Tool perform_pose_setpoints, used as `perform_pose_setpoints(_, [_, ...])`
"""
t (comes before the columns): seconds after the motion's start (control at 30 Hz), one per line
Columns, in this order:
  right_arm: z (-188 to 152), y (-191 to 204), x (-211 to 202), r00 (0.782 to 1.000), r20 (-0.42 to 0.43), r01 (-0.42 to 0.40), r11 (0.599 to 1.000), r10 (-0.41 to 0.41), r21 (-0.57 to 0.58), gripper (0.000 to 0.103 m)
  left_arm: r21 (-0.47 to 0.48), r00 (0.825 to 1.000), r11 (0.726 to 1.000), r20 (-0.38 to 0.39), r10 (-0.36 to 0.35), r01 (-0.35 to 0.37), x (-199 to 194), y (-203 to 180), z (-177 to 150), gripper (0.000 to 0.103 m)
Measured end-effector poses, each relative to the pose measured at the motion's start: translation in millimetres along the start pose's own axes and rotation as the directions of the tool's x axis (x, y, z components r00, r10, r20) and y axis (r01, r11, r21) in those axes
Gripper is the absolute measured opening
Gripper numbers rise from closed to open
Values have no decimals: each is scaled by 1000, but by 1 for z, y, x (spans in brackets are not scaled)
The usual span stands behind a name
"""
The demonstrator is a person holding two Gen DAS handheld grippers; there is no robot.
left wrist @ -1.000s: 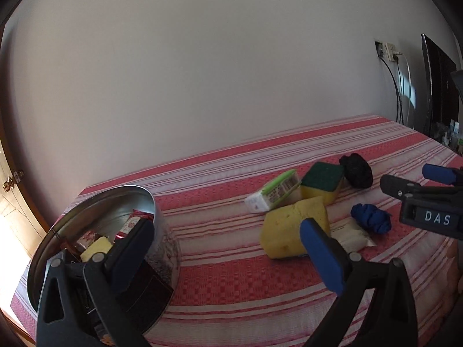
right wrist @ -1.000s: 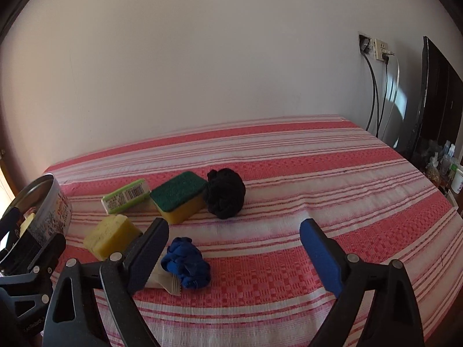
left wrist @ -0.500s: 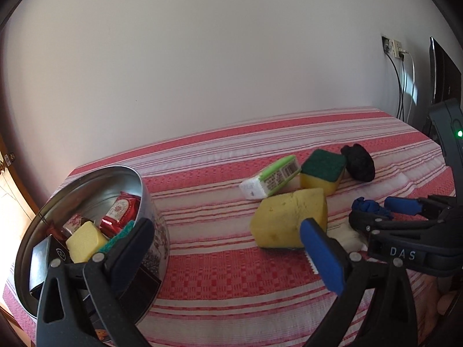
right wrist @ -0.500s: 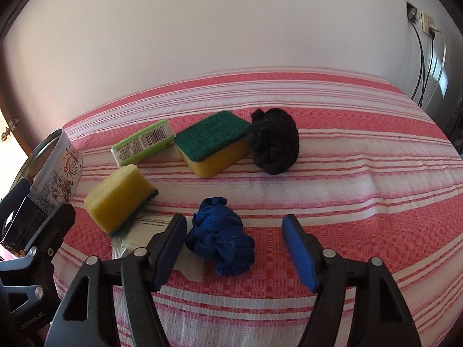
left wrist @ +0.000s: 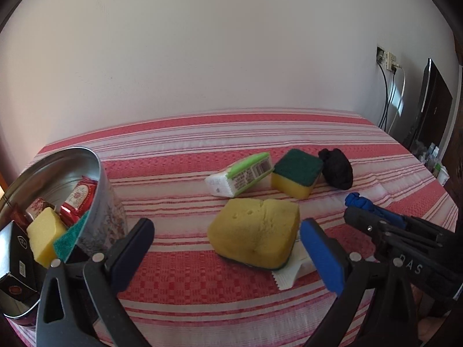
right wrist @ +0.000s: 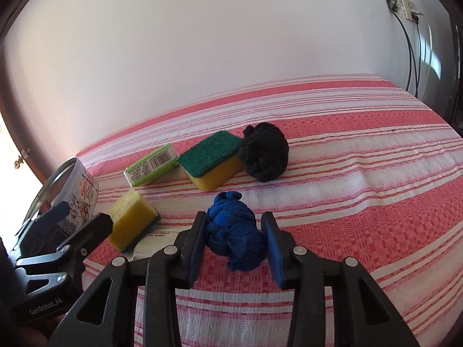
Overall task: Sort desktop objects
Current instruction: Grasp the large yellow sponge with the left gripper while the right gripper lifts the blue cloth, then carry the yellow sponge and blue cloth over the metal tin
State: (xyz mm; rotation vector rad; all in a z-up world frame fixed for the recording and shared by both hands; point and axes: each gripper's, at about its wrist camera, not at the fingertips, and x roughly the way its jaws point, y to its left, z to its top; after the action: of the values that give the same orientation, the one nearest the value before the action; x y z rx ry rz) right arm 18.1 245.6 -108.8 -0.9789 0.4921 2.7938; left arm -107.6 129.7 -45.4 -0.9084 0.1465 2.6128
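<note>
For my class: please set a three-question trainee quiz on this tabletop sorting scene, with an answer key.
1. True or false: the round metal tin already holds a yellow sponge block.
2. Which thing is between the pads of the right hand-held gripper? A) black knotted cloth ball B) blue knotted cloth ball C) green-and-white barcoded packet
3. Fill in: the left hand-held gripper is ____ (open or shut).
Key: 1 true; 2 B; 3 open.

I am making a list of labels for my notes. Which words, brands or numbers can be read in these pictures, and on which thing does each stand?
"GenRobot.AI": on the left claw body.
"DAS": on the right claw body.
Script on the tin: begins with "D", the rest unreadable.
Barcode and print on the green-edged box: too small.
Print on the white packet, red wrappers in the tin: blurred.
</note>
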Motion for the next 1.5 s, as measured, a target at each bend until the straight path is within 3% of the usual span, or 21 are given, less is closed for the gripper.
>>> perform_pose_setpoints(0.23, [1,-6,-13,997,76,-5,1000,3,20,41,-2,995,1000,-102,-3,3,40,-16,16,102])
perform_pose_setpoints(0.3, [2,-7,-13,997,72,-10,1000,8,22,41,-24,985,1000,-172,-15,11,54,-16,16,94])
perform_pose_setpoints(0.33, [3,-8,-13,997,72,-11,1000,9,25,41,-41,979,999,-202,-24,16,60,-14,15,80])
perform_pose_setpoints(0.4, [1,-10,-15,997,75,-15,999,13,28,41,-73,972,997,-228,-49,33,64,-9,13,78])
perform_pose_setpoints(0.6, [1,-5,-14,996,84,-11,999,8,36,41,-103,984,994,-171,-58,41,49,-5,8,70])
perform_pose_setpoints(0.73, [1,-6,-16,995,97,2,999,-6,41,41,-88,1000,996,-5,-16,15,16,-6,7,70])
perform_pose_setpoints(0.87, [0,-5,-21,993,120,14,999,-19,44,41,-64,993,998,113,26,-19,-7,-14,6,71])
perform_pose_setpoints(1.23, [-1,-5,-26,988,146,40,998,-47,54,41,-74,995,997,88,37,-30,-6,-6,7,71])
perform_pose_setpoints(1.5, [0,-5,-21,987,148,57,997,-64,53,41,-99,990,995,136,46,-33,-16,1,3,71])
